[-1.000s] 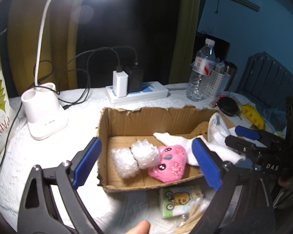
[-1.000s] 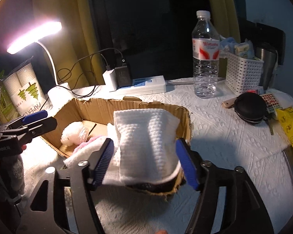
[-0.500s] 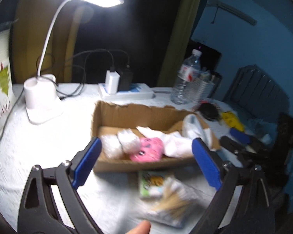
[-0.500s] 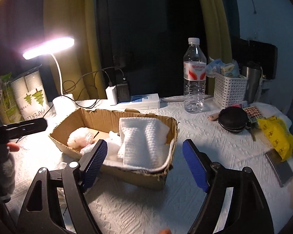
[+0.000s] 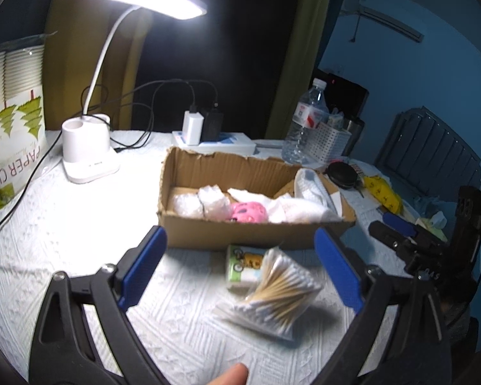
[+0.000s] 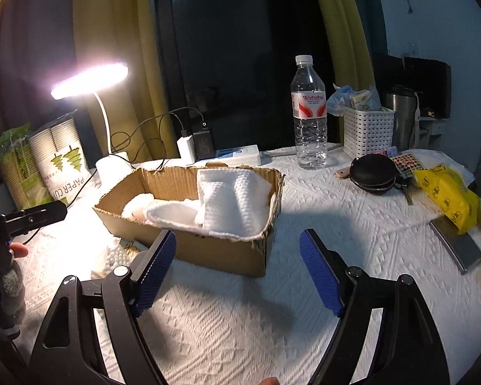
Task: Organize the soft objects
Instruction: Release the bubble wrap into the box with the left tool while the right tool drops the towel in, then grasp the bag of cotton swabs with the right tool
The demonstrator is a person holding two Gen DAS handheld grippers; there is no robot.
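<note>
A torn cardboard box [image 5: 250, 234] [image 6: 227, 250] sits on the white table cover. Inside lie a folded white towel [image 6: 234, 199] [image 5: 311, 189], a pink plush [image 5: 248, 212] and white bubble-wrap bundles [image 5: 208, 203]. In front of the box lie a small tissue pack [image 5: 242, 268] and a bag of cotton swabs [image 5: 272, 295]. My left gripper [image 5: 240, 266] hangs open above those two, with nothing between its pads. My right gripper [image 6: 237, 269] is open too, held back from the box's near corner and empty. Each gripper shows at the edge of the other's view.
A lit desk lamp [image 5: 89, 157] and a paper-cup pack [image 5: 9, 122] stand at the left. Behind the box are a power strip with chargers [image 6: 215, 154], a water bottle [image 6: 309, 115] and a white basket [image 6: 367, 131]. A black pouch [image 6: 373, 175] and a yellow packet [image 6: 445, 199] lie at the right.
My right gripper let go of the white towel, which now rests in the box, and drew back. My left gripper also pulled back, bringing the tissue pack and swabs between its fingers in view.
</note>
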